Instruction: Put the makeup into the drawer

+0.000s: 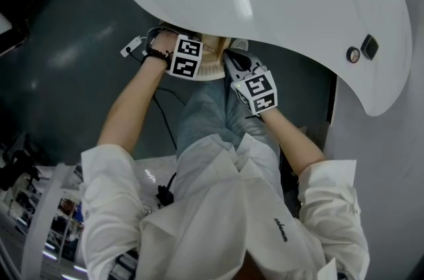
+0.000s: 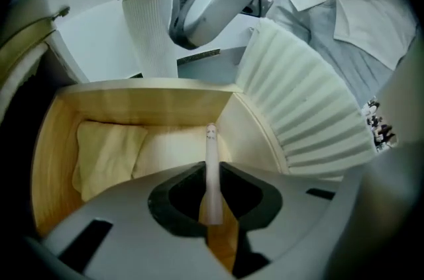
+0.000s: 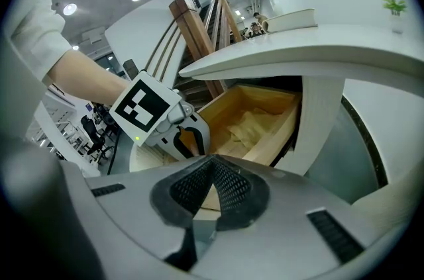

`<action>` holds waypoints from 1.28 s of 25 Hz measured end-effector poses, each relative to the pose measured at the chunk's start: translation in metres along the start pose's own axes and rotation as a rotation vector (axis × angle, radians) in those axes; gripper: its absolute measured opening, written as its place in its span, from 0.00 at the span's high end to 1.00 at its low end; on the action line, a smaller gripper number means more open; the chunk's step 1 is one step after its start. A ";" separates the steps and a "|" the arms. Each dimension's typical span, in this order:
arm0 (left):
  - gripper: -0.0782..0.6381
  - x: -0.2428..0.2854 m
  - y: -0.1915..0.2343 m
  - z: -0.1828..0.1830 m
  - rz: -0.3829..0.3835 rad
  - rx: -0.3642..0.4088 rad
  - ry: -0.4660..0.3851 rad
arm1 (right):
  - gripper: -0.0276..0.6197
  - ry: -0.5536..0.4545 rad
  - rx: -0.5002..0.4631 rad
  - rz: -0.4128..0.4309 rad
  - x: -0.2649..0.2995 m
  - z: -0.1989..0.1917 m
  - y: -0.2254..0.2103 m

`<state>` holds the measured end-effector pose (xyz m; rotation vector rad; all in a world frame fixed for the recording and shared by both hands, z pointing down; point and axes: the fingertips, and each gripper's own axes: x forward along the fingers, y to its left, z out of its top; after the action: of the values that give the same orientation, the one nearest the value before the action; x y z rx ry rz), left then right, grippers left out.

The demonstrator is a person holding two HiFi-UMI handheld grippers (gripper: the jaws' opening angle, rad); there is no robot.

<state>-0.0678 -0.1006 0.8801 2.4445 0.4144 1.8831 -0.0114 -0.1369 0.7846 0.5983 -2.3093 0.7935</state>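
While the stick is hanging over the open drawer, I am holding it in the left gripper.

The left gripper (image 2: pixel 212 187) is clamping a slim white makeup stick (image 2: pixel 211 159). Its far end is pointing down into the wooden drawer (image 2: pixel 142 98), above a yellow cloth (image 2: pixel 109 153) lying inside. The right gripper (image 3: pixel 211 187) is waiting near the drawer front, jaws together on nothing. I am judging the release as the risky part. The stick is thin and round (little for the pads to bite on), so it could be twisting or slipping out early. Dropped from here, it may be bouncing off the cloth or tipping against the side wall instead of settling flat.
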 end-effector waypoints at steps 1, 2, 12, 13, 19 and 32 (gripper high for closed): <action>0.78 0.004 0.000 0.000 -0.011 0.004 0.006 | 0.93 -0.001 -0.004 0.002 0.002 0.001 0.000; 0.78 0.008 -0.001 0.000 -0.018 0.005 0.010 | 0.93 -0.003 -0.006 0.004 0.003 0.002 0.000; 0.78 0.028 -0.001 0.003 -0.021 -0.016 -0.001 | 0.93 0.006 0.026 0.004 0.012 0.000 0.000; 0.78 0.029 0.000 0.002 -0.019 -0.015 -0.002 | 0.93 0.009 0.027 0.005 0.013 -0.002 0.000; 0.78 0.038 -0.001 -0.001 -0.018 0.003 0.010 | 0.93 0.021 0.036 0.008 0.017 -0.011 0.003; 0.77 0.056 -0.010 -0.007 -0.055 0.039 0.060 | 0.93 0.009 0.049 -0.008 0.014 -0.011 0.003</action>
<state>-0.0637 -0.0798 0.9333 2.3783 0.5206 1.9489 -0.0186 -0.1303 0.8003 0.6247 -2.2835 0.8499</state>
